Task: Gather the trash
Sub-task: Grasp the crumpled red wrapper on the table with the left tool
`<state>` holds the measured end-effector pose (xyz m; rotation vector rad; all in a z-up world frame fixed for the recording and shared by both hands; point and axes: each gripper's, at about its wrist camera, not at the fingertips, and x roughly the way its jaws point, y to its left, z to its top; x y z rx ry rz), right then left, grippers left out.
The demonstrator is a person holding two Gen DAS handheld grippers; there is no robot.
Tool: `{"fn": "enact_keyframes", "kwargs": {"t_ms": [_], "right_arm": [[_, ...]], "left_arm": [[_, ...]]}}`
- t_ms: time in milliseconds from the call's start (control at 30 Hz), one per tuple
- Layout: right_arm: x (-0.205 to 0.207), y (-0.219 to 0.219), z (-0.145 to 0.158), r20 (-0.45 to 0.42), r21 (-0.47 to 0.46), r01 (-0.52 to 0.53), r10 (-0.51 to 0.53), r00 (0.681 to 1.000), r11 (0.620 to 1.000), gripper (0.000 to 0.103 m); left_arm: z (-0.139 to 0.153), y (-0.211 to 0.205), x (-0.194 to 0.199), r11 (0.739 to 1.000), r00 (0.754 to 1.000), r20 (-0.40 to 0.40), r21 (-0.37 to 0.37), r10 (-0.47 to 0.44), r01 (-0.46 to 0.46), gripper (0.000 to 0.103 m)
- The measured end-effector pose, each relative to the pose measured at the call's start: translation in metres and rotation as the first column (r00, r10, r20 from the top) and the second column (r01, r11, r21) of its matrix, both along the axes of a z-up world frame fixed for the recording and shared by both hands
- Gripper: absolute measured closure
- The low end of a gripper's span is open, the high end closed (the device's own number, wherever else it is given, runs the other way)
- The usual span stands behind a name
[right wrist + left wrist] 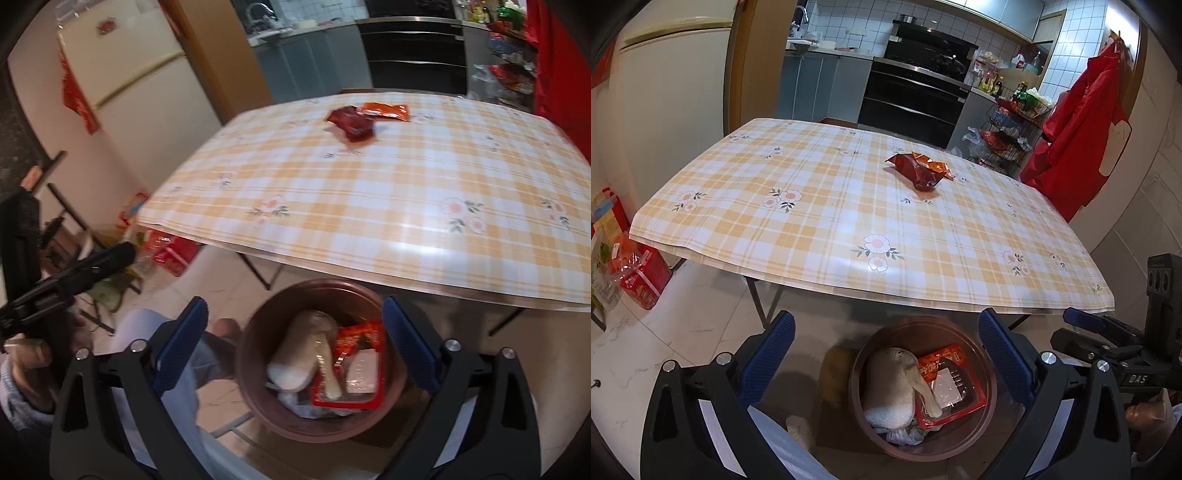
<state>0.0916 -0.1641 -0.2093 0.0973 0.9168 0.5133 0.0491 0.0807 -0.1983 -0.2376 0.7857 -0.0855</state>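
A brown round trash bin stands on the floor below the table's near edge, holding a white bag, a red tray and wrappers; it also shows in the right wrist view. A crumpled dark red wrapper lies on the far part of the checked table, with an orange packet touching it. Both show in the right wrist view: wrapper, packet. My left gripper is open and empty above the bin. My right gripper is open and empty above the bin.
A fridge stands left of the table. A red box and bags sit on the floor at left. A wire rack with groceries and a hanging red coat are at the far right. Kitchen counters and oven lie beyond.
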Motion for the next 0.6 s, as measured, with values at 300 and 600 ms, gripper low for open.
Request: {"fn": "enact_keyframes", "kwargs": {"t_ms": [300, 600], "right_arm": [[0.019, -0.018, -0.007, 0.057, -0.107, 0.098, -0.092, 0.994, 0.989, 0.006], [0.058, -0.042, -0.01, 0.071, -0.097, 0.157, -0.151, 0.986, 0.983, 0.006]], "left_arm": [[-0.013, -0.005, 0.017, 1.0, 0.999, -0.033, 0.011, -0.003, 0.003, 0.006], [-0.019, -0.017, 0.051, 0.999, 0.997, -0.065, 0.02, -0.031, 0.032, 0.006]]}}
